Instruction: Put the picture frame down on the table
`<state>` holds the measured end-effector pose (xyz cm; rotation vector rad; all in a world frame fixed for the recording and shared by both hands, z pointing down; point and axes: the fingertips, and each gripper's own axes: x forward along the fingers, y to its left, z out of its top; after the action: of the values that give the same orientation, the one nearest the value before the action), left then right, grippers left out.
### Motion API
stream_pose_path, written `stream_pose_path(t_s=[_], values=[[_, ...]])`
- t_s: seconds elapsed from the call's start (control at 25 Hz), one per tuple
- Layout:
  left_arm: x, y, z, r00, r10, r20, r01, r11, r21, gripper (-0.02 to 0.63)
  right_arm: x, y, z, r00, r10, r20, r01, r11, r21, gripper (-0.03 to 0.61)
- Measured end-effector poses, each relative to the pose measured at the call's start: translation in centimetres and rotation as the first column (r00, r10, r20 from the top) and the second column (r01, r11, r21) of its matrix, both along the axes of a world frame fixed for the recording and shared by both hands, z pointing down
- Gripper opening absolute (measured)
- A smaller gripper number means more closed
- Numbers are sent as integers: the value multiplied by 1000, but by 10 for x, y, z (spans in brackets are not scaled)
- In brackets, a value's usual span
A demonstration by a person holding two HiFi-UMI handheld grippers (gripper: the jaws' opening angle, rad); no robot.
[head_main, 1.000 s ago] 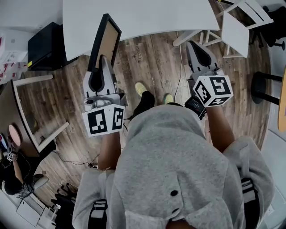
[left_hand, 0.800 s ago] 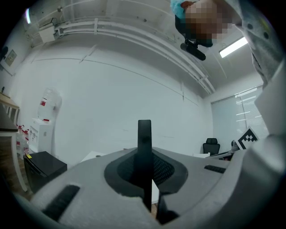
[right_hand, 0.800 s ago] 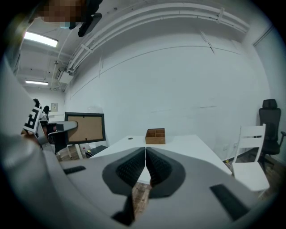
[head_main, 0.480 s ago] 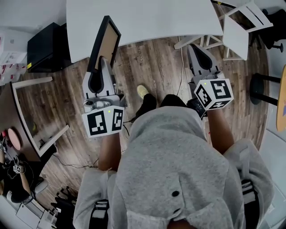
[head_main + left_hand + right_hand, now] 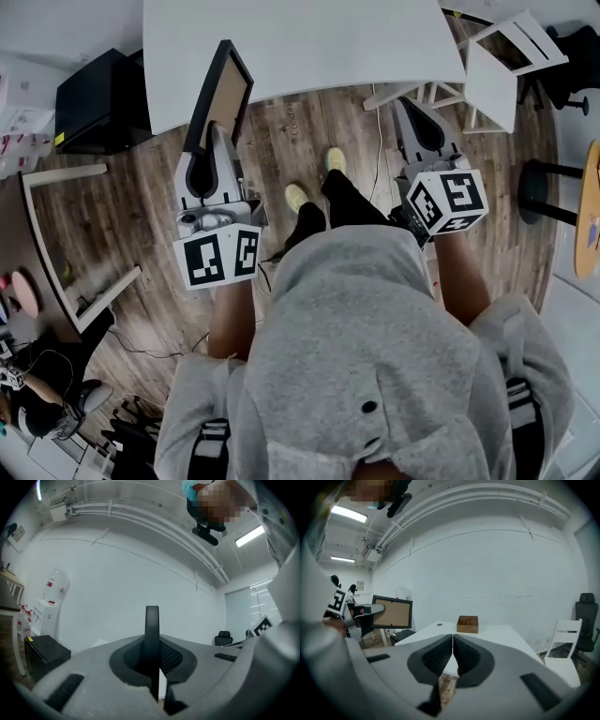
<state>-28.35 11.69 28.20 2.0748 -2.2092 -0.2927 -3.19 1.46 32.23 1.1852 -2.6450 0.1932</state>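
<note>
The picture frame (image 5: pixel 223 89), black-rimmed with a brown back, stands on edge in the air over the near edge of the white table (image 5: pixel 309 37). My left gripper (image 5: pixel 212 141) is shut on its lower part. In the left gripper view the frame's black edge (image 5: pixel 152 630) rises as a thin bar between the jaws of the left gripper (image 5: pixel 153 660). My right gripper (image 5: pixel 410 101) hangs over the wooden floor just short of the table, shut and empty. In the right gripper view its jaws (image 5: pixel 453 649) touch, and the picture frame (image 5: pixel 392 613) shows at the left.
A small wooden box (image 5: pixel 467 624) sits far back on the table (image 5: pixel 497 634). A white chair (image 5: pixel 497 56) stands at the table's right end, a black cabinet (image 5: pixel 94 98) at its left. A black stool (image 5: pixel 553 183) is at right, a white-framed stand (image 5: pixel 56 234) at left.
The person has stepped forward, one foot now ahead of the other, and the table edge sits slightly nearer. Both grippers keep their hold and pose.
</note>
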Motion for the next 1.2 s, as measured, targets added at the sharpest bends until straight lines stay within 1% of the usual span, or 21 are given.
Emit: stream_pose_path(t_s=[0.28,0.48,0.76,0.96,1.2], values=[[0,-9,-3,1000,8,-16,-8,1000,8,32,-5,-12,-6,1000,-5,9,5,1000,13,28],[5,-24,-5,1000,26,-16,-25,1000,12,32,-7,-26,-8,1000,-7,22,7,1000,19,28],[18,-49,-7,998,54,11,-55,998,16,32,-2,-49,-12,999,0,50,-2,999,32,28],[25,-73,-8,998,54,29,-55,998,11,32,3,-72,-10,998,-8,61,7,999,32,28],[35,-103,-8,995,64,79,-63,998,-12,32,5,-104,-8,997,-17,75,15,1000,20,28]])
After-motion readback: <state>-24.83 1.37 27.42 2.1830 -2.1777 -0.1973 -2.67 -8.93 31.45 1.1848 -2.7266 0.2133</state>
